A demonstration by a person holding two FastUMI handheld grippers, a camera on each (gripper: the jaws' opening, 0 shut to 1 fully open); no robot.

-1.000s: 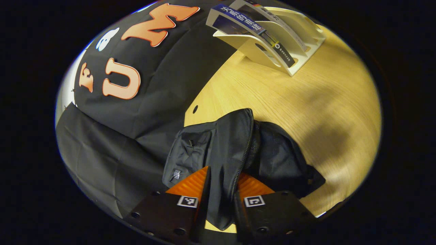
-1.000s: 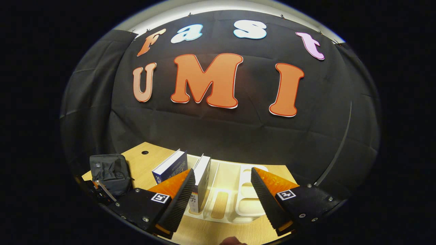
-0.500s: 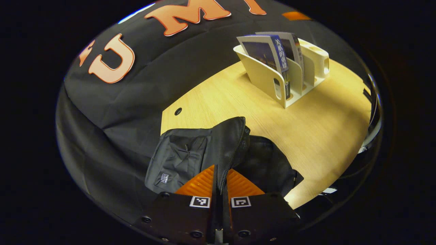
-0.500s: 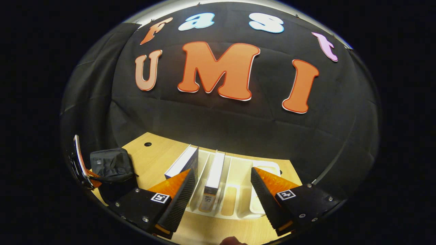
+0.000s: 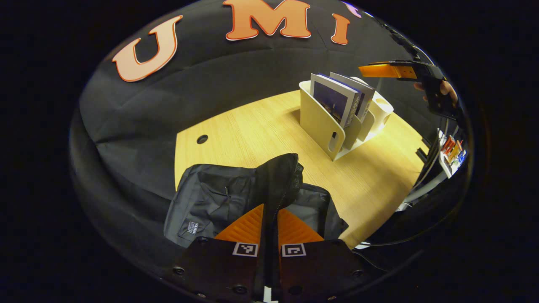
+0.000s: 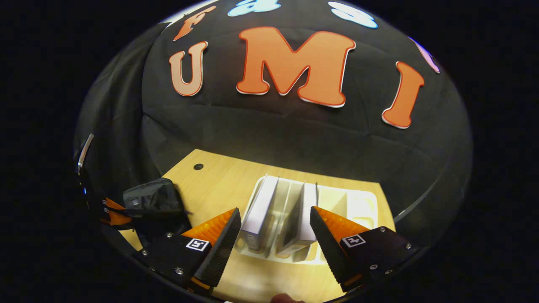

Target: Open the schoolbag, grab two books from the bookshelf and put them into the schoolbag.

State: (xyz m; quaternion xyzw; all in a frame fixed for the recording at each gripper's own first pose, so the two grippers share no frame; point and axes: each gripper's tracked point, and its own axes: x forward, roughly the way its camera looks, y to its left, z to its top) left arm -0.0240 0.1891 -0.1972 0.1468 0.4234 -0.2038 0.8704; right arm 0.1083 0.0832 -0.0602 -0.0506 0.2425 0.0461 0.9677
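The black schoolbag [image 5: 210,202] lies at the wooden table's near left corner. My left gripper [image 5: 269,210] is shut on its raised zipper flap [image 5: 280,176], and the dark inside shows to the right of the flap. A cream bookshelf [image 5: 322,126] stands farther right with two books [image 5: 337,101] leaning in its slots. My right gripper [image 6: 273,240] hovers open above the bookshelf [image 6: 362,206]. The left book [image 6: 261,206] and the right book [image 6: 305,210] sit upright between and beyond its fingers. The schoolbag [image 6: 151,198] and left gripper [image 6: 111,212] show at far left.
The wooden table [image 5: 252,126] has a round cable hole [image 5: 202,139] near the back left. Black cloth walls close the back and left. A hand [image 5: 446,90] holds the right gripper [image 5: 387,70] above the shelf. Small coloured items [image 5: 450,149] lie past the table's right edge.
My left gripper shut on the bag's flap and has lifted it. My right gripper moved forward and right over the bookshelf, so both books now lie between its open fingers.
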